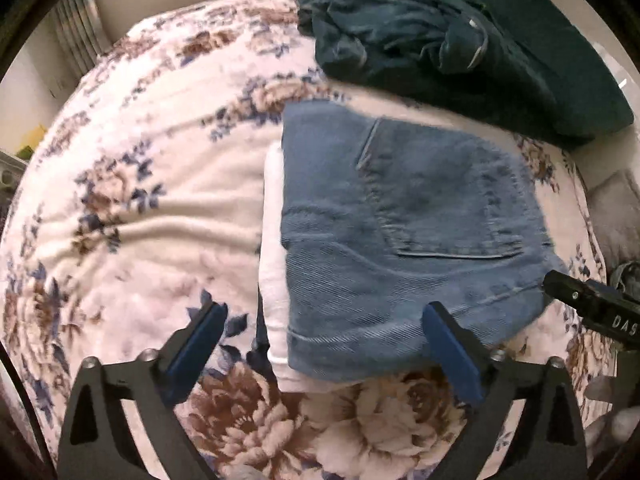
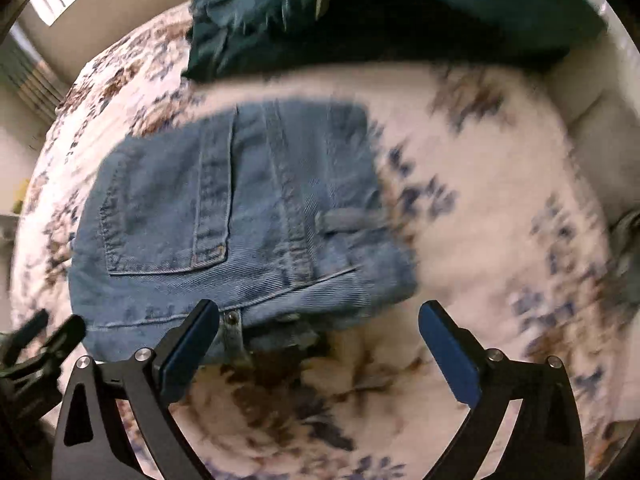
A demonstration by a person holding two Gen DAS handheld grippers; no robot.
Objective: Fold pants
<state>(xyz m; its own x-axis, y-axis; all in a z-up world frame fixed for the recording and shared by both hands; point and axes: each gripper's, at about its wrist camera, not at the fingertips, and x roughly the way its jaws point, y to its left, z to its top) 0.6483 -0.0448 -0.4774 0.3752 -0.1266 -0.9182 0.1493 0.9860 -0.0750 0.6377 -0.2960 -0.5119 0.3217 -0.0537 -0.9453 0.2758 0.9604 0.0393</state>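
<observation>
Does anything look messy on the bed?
Yes. The dark green clothes at the far end of the flowery blanket lie in a crumpled heap. The blue jeans are folded neatly, with something white sticking out along one edge. Both tongs are open and empty.

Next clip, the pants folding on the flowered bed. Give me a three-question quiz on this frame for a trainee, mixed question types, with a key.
1. True or false: the left gripper is shut on the folded jeans.
2. Multiple choice: what lies beyond the folded jeans, toward the far edge of the bed? A) a dark green garment pile B) a red towel C) a cardboard box
3. Fill in: a white folded cloth shows from under the jeans' ____ edge in the left wrist view.

Key: 1 false, both the left and the right gripper are open. 2 A. 3 left.
</observation>
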